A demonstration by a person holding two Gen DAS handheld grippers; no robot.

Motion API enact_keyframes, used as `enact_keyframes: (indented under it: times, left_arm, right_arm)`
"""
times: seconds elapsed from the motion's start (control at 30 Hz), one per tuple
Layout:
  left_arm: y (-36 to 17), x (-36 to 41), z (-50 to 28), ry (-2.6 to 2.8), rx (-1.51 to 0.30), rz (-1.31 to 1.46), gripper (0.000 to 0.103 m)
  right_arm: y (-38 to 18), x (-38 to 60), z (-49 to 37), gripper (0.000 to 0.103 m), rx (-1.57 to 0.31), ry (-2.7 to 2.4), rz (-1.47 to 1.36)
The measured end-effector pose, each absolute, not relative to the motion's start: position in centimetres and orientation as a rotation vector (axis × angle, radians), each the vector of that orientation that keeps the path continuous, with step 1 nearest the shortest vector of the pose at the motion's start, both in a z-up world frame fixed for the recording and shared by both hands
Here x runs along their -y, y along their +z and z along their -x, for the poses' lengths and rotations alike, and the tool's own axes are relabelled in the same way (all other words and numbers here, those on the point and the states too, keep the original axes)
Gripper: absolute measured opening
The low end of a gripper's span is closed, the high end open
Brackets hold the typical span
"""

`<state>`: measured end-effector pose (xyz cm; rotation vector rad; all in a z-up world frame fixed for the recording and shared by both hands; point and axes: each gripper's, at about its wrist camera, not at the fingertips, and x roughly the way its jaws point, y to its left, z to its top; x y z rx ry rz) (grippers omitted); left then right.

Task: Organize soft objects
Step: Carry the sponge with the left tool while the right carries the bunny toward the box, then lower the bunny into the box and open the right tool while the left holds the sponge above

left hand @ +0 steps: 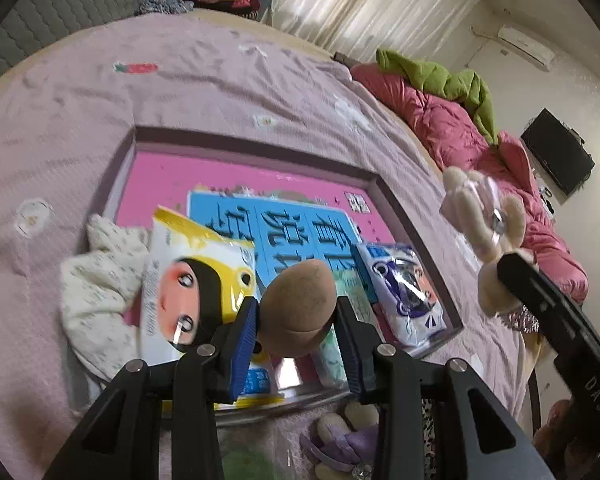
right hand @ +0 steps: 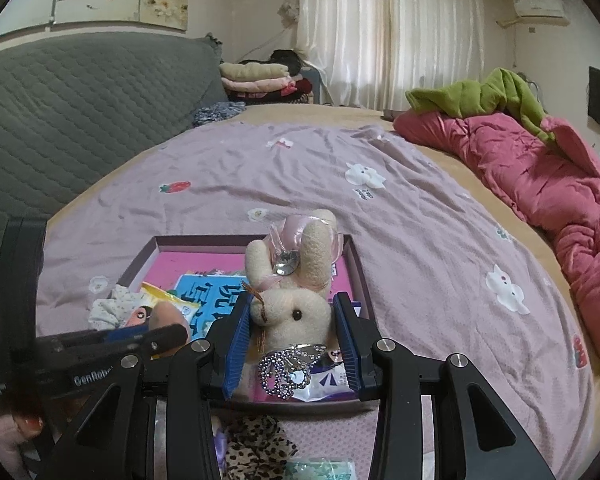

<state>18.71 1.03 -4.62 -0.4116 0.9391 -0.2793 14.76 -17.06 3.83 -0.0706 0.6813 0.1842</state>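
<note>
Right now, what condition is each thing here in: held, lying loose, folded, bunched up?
Left gripper: shut on the brown sponge.
Brown sponge: held above the box.
Right gripper: shut on the plush bunny.
Plush bunny: held upright over the box.
Box: open, lidless, on the bed.
Yellow packet: lying in the box.
White cloth: crumpled over the box's edge.
Pink quilt: bunched up.

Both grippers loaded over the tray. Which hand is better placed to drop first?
Left, probably. The left gripper holds the brown egg-shaped sponge right above the shallow pink-lined tray. The right gripper clamps the cream plush bunny nearer the tray's near right corner, above a purple-and-white packet.
</note>
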Motion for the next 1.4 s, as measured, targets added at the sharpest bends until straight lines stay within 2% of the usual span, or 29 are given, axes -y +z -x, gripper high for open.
enact_keyframes:
  times: [1.4]
  left_arm:
    - [-5.1, -0.7, -18.7, -0.260, -0.977, 0.355, 0.039]
  right_arm:
    - [-2.2, 13.9, -16.7, 0.042, -0.849, 0.242, 0.130]
